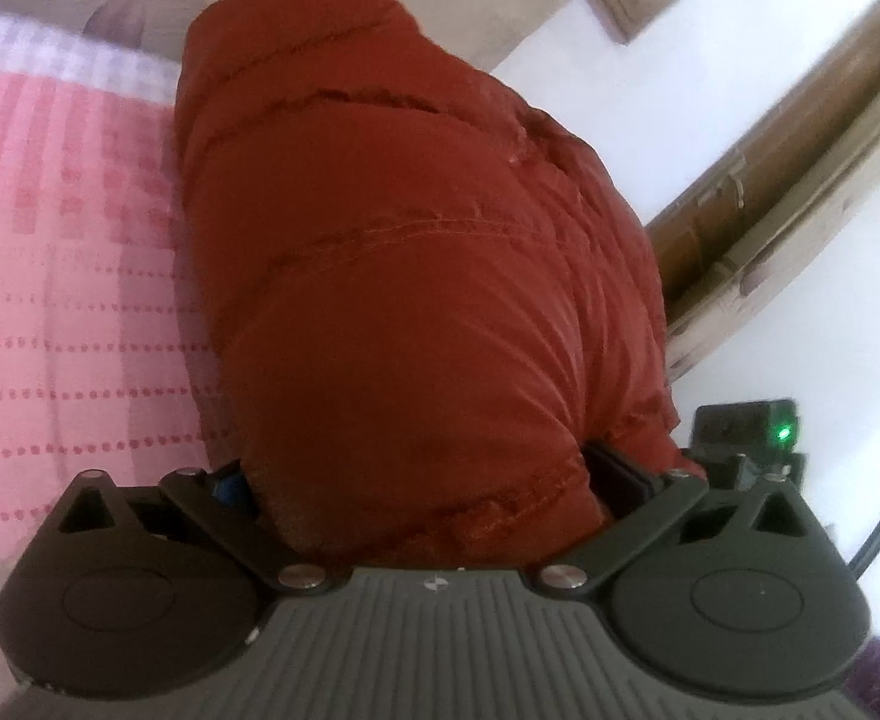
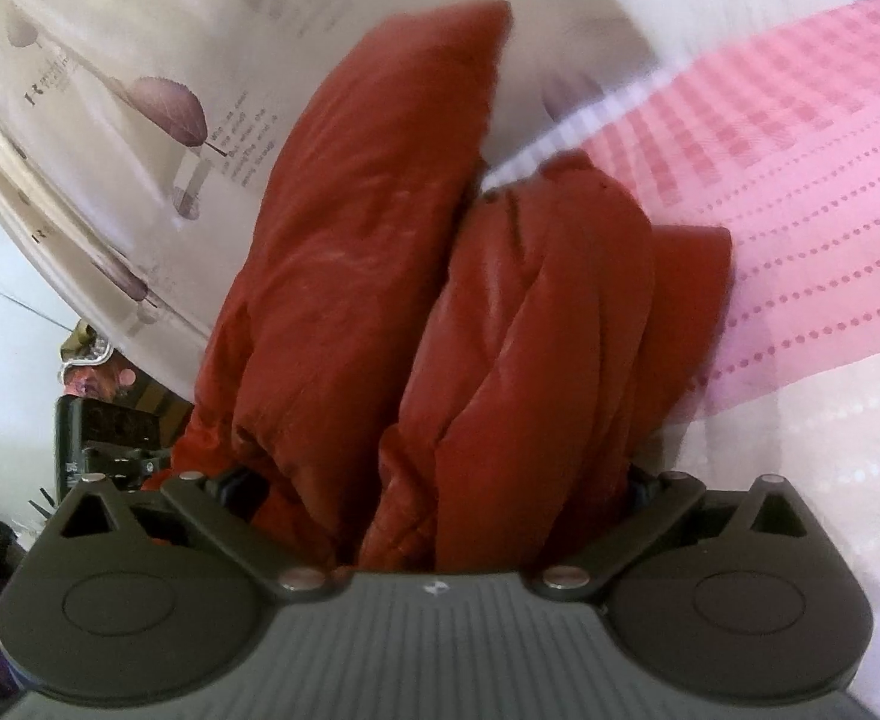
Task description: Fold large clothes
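Left gripper (image 1: 422,480): I'm clamping the red puffer jacket (image 1: 404,252) so it stays bundled.
Right gripper (image 2: 440,480): I'm pinching 2 bunched layers above the pink bedspread (image 2: 800,192), keeping the fold together.

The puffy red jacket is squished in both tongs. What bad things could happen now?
1. The red jacket is thick and slippery-looking; a bunched wad fills the left tongs, so it might slide out.
2. The right tongs pinch several loose folds at once; one layer could slip free and undo the fold.
3. Part of the jacket hangs off the pink bedspread near its edge, so a dropped jacket might fall to the floor.
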{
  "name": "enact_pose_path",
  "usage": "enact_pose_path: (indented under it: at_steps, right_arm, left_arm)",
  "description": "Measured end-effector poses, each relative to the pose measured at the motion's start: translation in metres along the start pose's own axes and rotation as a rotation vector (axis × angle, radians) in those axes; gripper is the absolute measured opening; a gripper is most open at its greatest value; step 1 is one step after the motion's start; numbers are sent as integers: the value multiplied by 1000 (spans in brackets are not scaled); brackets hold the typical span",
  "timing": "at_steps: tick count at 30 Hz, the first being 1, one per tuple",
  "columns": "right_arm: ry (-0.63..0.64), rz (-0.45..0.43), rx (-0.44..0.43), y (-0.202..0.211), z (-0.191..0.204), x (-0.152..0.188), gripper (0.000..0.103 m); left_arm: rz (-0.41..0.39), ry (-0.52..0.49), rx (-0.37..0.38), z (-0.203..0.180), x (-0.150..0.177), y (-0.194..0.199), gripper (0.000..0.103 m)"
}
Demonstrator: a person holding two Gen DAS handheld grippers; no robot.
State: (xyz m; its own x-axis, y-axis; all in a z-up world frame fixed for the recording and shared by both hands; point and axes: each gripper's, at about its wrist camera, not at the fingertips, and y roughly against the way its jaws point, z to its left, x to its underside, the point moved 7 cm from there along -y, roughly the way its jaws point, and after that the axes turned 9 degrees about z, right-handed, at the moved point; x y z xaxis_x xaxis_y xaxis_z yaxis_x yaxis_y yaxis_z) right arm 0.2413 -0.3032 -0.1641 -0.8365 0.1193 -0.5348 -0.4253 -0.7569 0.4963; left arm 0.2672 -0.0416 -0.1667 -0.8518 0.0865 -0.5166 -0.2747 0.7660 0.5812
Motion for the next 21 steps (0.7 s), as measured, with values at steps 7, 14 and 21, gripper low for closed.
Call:
enact_pose_path:
  at_steps: [7,14,21]
  right_arm:
    - [108,-77,80,6,27,3,94]
    - [108,-109,70,9,36,6,89]
    - [107,-121,58,7,44,9,88]
  left_arm:
    - [-58,-70,-113,-20,6,4,95]
    - [-86,-116,-187,-33,8,12,94]
    - [-108,-135,-235,-39,13,24,93]
